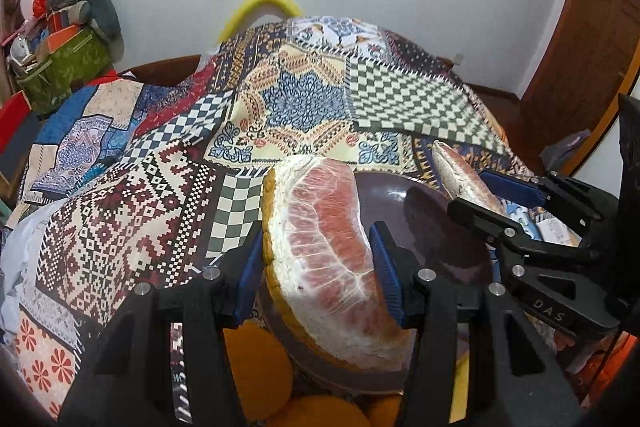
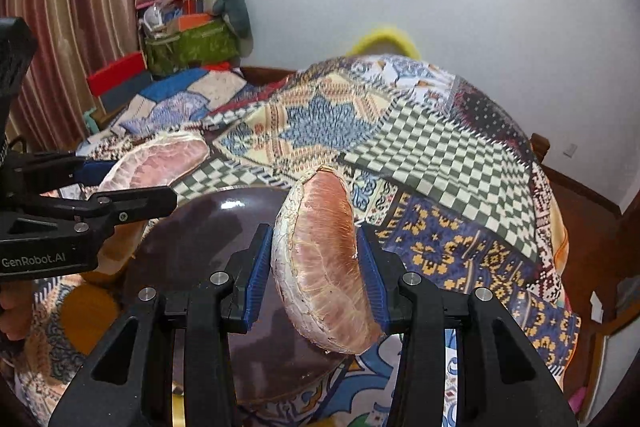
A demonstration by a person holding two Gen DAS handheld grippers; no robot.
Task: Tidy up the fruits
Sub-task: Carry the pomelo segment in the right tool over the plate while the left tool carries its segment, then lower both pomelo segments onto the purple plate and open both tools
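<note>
Item: two pomelo wedges, each gripped in a tool above one dark plate.

The left tool (image 1: 318,269) clamps the larger wedge (image 1: 328,251) across its thickness, long axis along the fingers, over the plate's (image 1: 432,227) near-left part. The right tool (image 2: 316,279) pinches the slimmer wedge (image 2: 324,263) likewise, over the plate's right rim. The plate lies below and ahead of both tools, about equally near; whole oranges (image 1: 256,371) sit just beside it on the patchwork cloth (image 1: 304,99).

"DAS" on right claw (image 1: 470,187) body; "GenRobot.AI" on left claw (image 2: 132,183) body.
</note>
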